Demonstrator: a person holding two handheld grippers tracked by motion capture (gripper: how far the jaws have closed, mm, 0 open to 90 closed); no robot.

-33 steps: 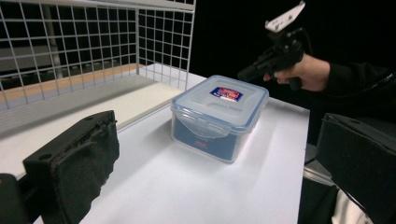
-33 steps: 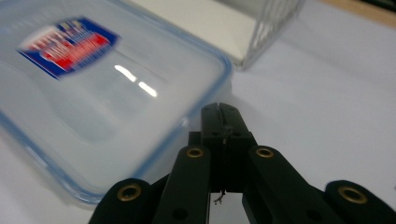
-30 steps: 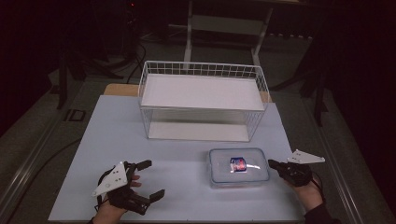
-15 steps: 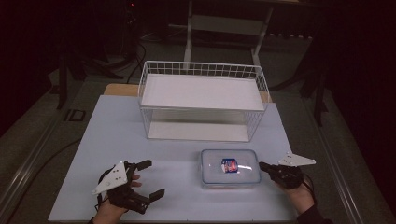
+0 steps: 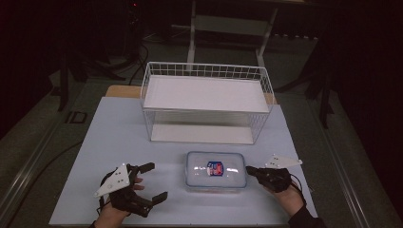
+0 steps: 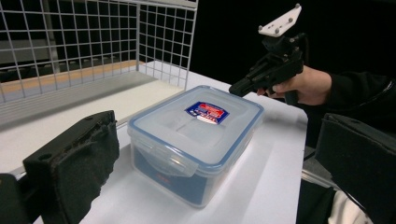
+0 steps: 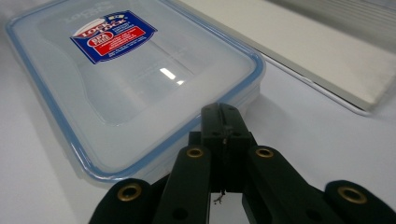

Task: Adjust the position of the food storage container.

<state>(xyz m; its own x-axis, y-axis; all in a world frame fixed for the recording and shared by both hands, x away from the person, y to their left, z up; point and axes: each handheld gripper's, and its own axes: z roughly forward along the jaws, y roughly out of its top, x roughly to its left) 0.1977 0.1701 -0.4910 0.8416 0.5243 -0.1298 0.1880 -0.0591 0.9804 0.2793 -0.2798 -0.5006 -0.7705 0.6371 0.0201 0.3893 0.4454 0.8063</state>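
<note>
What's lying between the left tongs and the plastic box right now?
Nothing: in the high view, bare white table separates the open left tongs from the plastic box; the left gripper view agrees.

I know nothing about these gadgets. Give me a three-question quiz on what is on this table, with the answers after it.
1. True or false: the lid of the clear box is on.
2. Which gripper has its jaws apart: the left gripper or the right gripper?
3. Where does the wire basket stand relative to the box: A) nearer the person, B) farther from the person, C) on top of it?

Key
1. True: the blue-rimmed lid with its red and blue label sits on the box.
2. The left gripper; the right gripper's jaws are shut, with their tips at the box's edge.
3. B.
</note>
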